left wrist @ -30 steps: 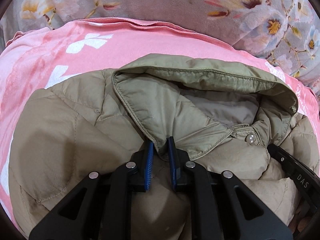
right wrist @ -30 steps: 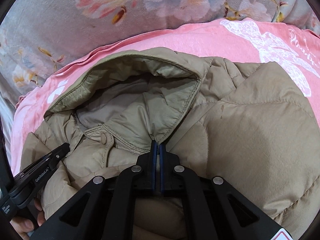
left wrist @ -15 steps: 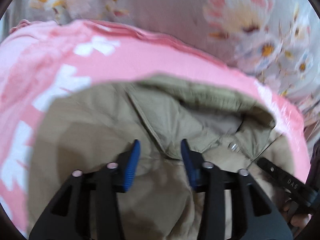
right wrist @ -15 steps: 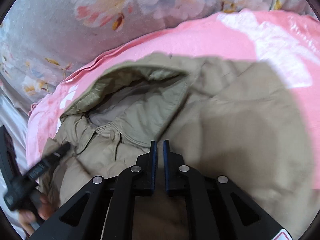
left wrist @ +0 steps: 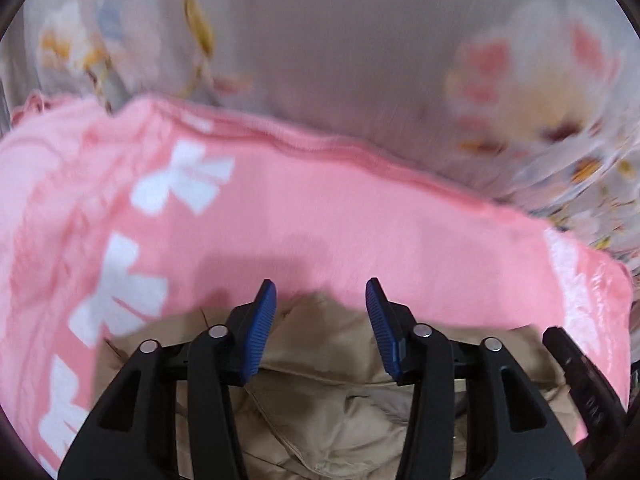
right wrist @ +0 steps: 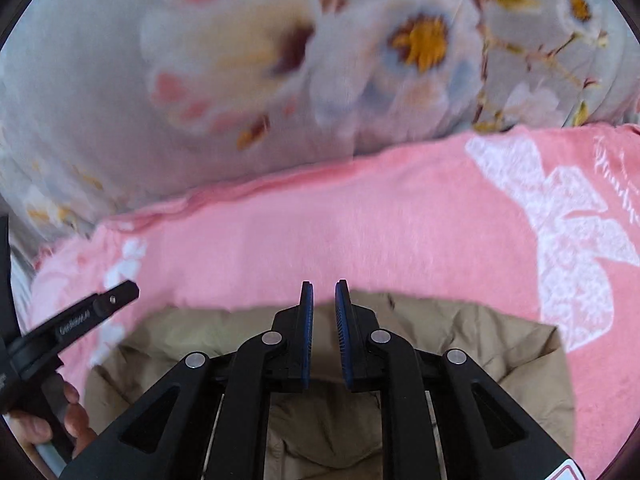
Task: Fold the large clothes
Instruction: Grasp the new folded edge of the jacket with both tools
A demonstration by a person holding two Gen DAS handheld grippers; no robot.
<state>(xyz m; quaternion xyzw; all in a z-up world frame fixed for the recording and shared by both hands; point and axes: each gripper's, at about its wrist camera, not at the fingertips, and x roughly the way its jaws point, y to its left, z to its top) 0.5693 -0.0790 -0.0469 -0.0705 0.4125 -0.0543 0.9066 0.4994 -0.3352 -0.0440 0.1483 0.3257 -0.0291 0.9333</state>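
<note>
Left wrist view: the left gripper (left wrist: 320, 292) has its blue ribbed pads wide apart with nothing between them; its jaws have just been opening. Below and behind the fingers lies the khaki quilted puffer jacket (left wrist: 340, 412), spread on a pink blanket with white bow prints (left wrist: 320, 232). Beyond the blanket is grey floral bedding (left wrist: 340, 60), blurred. At the lower right edge the black tip of the other tool shows.

Right wrist view: the right gripper (right wrist: 324, 288) has a narrow gap between its pads, empty, and its jaws have just been opening. The jacket lies under and beside the fingers on the pink blanket. At left a hand (right wrist: 60, 420) holds the left gripper's black handle.
</note>
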